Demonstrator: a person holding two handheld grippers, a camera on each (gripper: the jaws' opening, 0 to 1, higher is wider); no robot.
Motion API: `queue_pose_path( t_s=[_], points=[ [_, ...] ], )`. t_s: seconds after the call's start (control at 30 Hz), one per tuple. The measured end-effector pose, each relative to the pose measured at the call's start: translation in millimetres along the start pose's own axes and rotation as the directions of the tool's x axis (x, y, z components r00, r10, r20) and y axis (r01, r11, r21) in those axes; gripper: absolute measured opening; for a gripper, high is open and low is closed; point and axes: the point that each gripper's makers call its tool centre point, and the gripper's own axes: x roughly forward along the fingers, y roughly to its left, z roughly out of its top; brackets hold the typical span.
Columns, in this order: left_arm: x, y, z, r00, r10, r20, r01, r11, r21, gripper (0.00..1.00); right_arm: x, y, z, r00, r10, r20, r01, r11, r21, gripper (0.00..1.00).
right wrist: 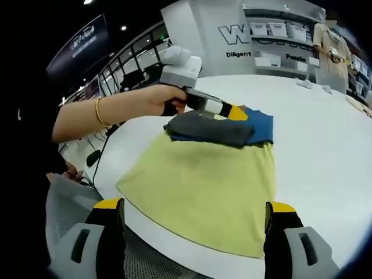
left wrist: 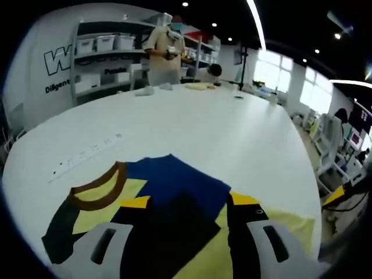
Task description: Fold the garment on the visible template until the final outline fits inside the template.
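A T-shirt lies flat on the white table [left wrist: 232,128], with a yellow body [right wrist: 203,186], a blue shoulder part [left wrist: 174,180] and a brown collar [left wrist: 96,195]. A dark grey sleeve [right wrist: 212,129] is folded inward over its top. My left gripper [left wrist: 190,200], held by a hand [right wrist: 151,99], stands open with its jaws astride that dark sleeve [left wrist: 174,226]. In the right gripper view the left gripper [right wrist: 232,111] rests at the sleeve's far edge. My right gripper [right wrist: 193,206] is open above the yellow hem by the table's near edge, with nothing between its jaws.
A person [left wrist: 165,49] stands at the far side of the table by shelves of white boxes [left wrist: 104,52]. Small items [left wrist: 197,86] lie at that far edge. A grey chair [right wrist: 64,215] and a cable are beside the near table edge.
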Motion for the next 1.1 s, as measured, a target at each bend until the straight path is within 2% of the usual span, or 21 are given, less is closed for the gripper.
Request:
queue_pose_path(
  t_s=[0.07,0.23,0.4,0.57,0.77,1.1],
  points=[
    [-6,6.4,3.1,1.0,0.011,0.014,-0.011,1.0,-0.004,0.64,2,2,4.0,1.0,0.001,0.011,-0.001,1.0,-0.003,0.99],
    [-20,23.7,3.1,0.999,0.04,0.025,-0.04,0.999,-0.013,0.76,11,11,18.5,0.999,0.012,0.05,-0.012,1.0,-0.002,0.99],
    [-33,39.5,-2.9,0.998,0.068,0.013,-0.067,0.997,-0.039,0.8,21,20,34.0,0.997,0.025,0.073,-0.023,0.999,-0.028,0.99],
    [-47,54.5,-5.9,0.996,0.088,0.012,-0.088,0.995,-0.049,0.86,35,40,51.0,0.994,0.074,0.087,-0.068,0.995,-0.07,0.98],
    [-65,74.6,-6.5,0.994,0.106,0.03,-0.102,0.989,-0.107,0.92,49,60,59.8,0.989,0.121,0.084,-0.112,0.988,-0.105,0.97],
    [-90,109.6,-16.4,0.987,0.159,0.02,-0.156,0.981,-0.115,0.97,74,88,79.7,0.979,0.184,0.092,-0.168,0.973,-0.156,0.93]
  ],
)
